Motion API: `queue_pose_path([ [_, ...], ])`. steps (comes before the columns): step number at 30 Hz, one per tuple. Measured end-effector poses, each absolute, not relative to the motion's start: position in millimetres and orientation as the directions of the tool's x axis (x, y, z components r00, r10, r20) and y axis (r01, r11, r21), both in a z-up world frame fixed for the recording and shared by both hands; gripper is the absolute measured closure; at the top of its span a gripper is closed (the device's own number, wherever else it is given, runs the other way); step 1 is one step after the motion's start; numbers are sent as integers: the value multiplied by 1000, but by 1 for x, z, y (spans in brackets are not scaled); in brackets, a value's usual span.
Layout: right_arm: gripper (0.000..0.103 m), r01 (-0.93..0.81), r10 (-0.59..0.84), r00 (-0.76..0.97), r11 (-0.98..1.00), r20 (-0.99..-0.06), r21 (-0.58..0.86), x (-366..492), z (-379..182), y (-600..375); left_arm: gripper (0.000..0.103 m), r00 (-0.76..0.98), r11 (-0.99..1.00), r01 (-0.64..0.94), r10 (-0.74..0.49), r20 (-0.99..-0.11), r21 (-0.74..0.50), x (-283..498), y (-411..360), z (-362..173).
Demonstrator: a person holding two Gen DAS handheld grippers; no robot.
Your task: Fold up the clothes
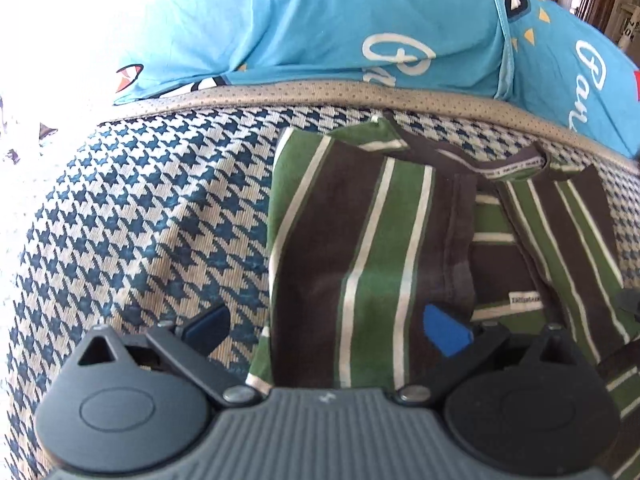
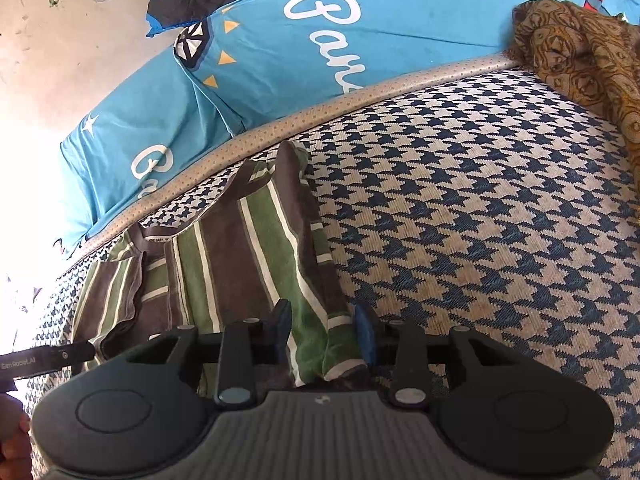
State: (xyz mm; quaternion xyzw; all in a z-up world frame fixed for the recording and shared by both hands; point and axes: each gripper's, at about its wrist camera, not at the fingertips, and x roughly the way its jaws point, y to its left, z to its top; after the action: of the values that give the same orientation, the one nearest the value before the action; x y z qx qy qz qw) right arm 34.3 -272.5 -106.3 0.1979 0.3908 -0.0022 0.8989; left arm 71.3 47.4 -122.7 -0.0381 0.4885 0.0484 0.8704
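The right gripper fills the bottom of its view, its fingers standing either side of a bunched edge of the striped shirt. The gap is narrow, but the pads look just off the cloth, so I read it as released, with the fold still lying between them. That fits a fold just laid down: the side panel lies turned over toward the shirt's middle, and the hand need only let it rest.

In the left view, the left gripper hangs at the bottom centre, fingers spread wide and grasping nothing. One sits over the shirt, the other over the houndstooth mattress, straddling the shirt's left edge, probably to take that side next.

The shirt lies flat on the mattress, collar toward the blue sheet at the top of both frames. A brown cloth lies heaped at the upper right, well apart.
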Motion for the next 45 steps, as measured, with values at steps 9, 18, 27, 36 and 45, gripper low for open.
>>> queue_pose_path([
  [9, 65, 163, 144, 706, 920, -694, 357, 38, -108, -268, 0, 540, 992, -101, -13, -841, -81, 72, 50, -113],
  [18, 64, 178, 153, 713, 905, -684, 388, 40, -108, -268, 0, 559, 988, -132, 3, -829, -85, 82, 54, -118],
  [27, 64, 152, 148, 733, 916, -664, 372, 47, -111, -269, 0, 524, 991, -123, 22, -851, -51, 84, 48, -127],
  [36, 64, 61, 181, 750, 938, -636, 340, 57, -115, -269, 0, 535, 991, -116, 8, -845, -64, 82, 50, -121],
  [45, 67, 20, 177, 742, 958, -646, 286, 65, -115, -263, 0, 538, 989, -118, -15, -843, -93, 75, 63, -112],
])
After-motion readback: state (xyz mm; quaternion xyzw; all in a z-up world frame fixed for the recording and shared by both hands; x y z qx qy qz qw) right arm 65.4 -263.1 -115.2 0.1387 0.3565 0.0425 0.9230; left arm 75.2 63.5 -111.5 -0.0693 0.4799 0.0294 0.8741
